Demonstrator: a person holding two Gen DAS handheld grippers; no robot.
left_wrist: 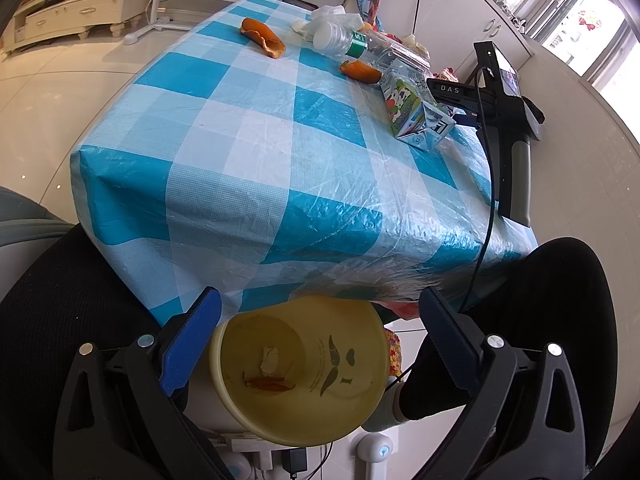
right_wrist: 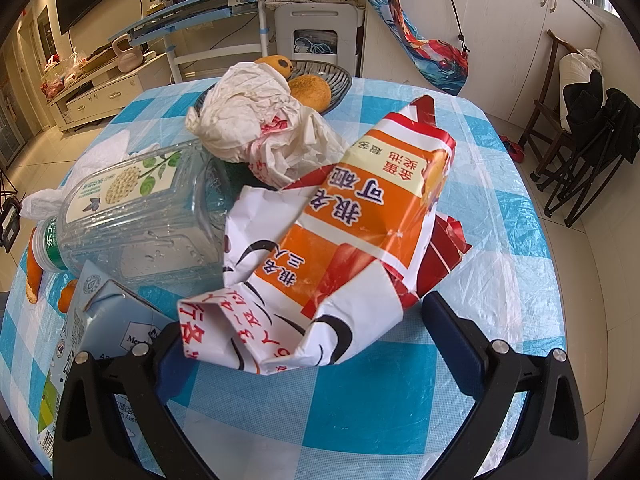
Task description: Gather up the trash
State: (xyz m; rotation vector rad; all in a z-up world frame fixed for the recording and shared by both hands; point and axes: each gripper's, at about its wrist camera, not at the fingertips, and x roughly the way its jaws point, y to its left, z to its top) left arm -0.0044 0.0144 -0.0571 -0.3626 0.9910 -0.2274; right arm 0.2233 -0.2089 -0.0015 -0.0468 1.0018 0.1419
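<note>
- Left gripper [left_wrist: 320, 344] is hanging over the yellow bin [left_wrist: 300, 368], which sits on the floor right below the near edge of the table [left_wrist: 248, 168]. Jaws spread wide, nothing between them, one blue pad [left_wrist: 192, 344] on each side of the bin's mouth.
- Inside the bin there's already a strip of orange peel [left_wrist: 270, 384] and a little crumpled white scrap [left_wrist: 271, 360] lying on the bottom.
- On the table, going by the milk carton [left_wrist: 416, 116] as the reference: one orange peel [left_wrist: 360, 71] lies just beyond it, and a second, bigger peel [left_wrist: 263, 38] sits farther out toward the table's far left side.
- A clear plastic bottle [left_wrist: 360, 42] with a green label lies on its side just behind the carton.
- Right gripper [right_wrist: 320, 344] is low over the table with its jaws wide open, and the crumpled orange-and-white snack bag [right_wrist: 340, 248] sits between them. Can't tell if either pad actually touches the bag, but it's not clamped.
- From the right wrist view, the carton is just left of the bag, under the left finger.
- A wadded white wrapper [right_wrist: 256, 124] lies behind the bag, and past that a striped bowl [right_wrist: 340, 80] holds a couple of round orange things, probably fruit.
</note>
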